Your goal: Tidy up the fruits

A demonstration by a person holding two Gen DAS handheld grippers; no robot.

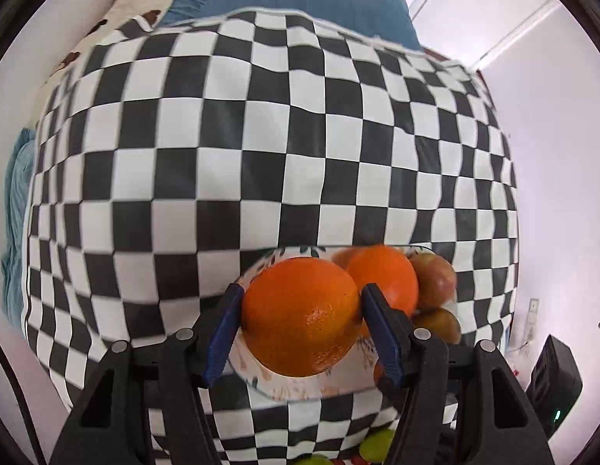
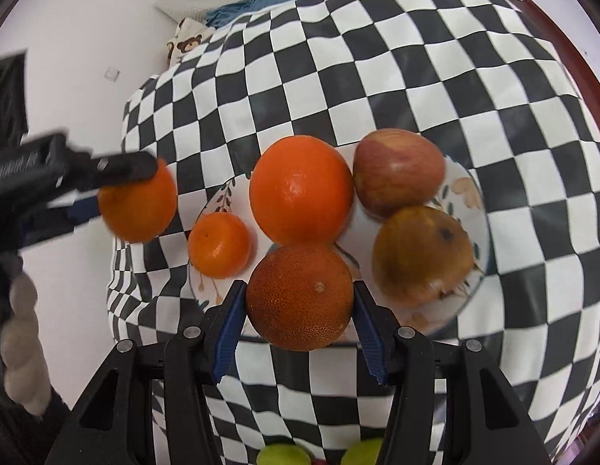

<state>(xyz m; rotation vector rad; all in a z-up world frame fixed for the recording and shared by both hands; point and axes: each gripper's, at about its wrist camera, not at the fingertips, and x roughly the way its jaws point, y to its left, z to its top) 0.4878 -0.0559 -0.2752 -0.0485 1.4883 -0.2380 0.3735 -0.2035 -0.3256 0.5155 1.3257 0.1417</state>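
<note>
Two tongs are in view, one per hand. In the right wrist view, the right tongs [image 2: 300,310] are pinched on a dark, mottled orange [image 2: 300,296], one blue pad pressed to each side; the fruit is held above the near edge of one patterned plate [image 2: 464,190]. Four fruits are counted on that plate: a small orange [image 2: 219,245] at the left, a large orange [image 2: 301,190] in the middle, a red apple [image 2: 398,170] behind on the right, and a brown pear-like fruit [image 2: 423,255] in front of it. Further left, clear of the plate, the left tongs [image 1: 301,314] are clamped on a bright orange [image 1: 301,316], a pad on each flank. Two green fruits [image 2: 363,453] are partly seen at the bottom edge. Everything is set on one checkered cloth [image 2: 416,58].
</note>
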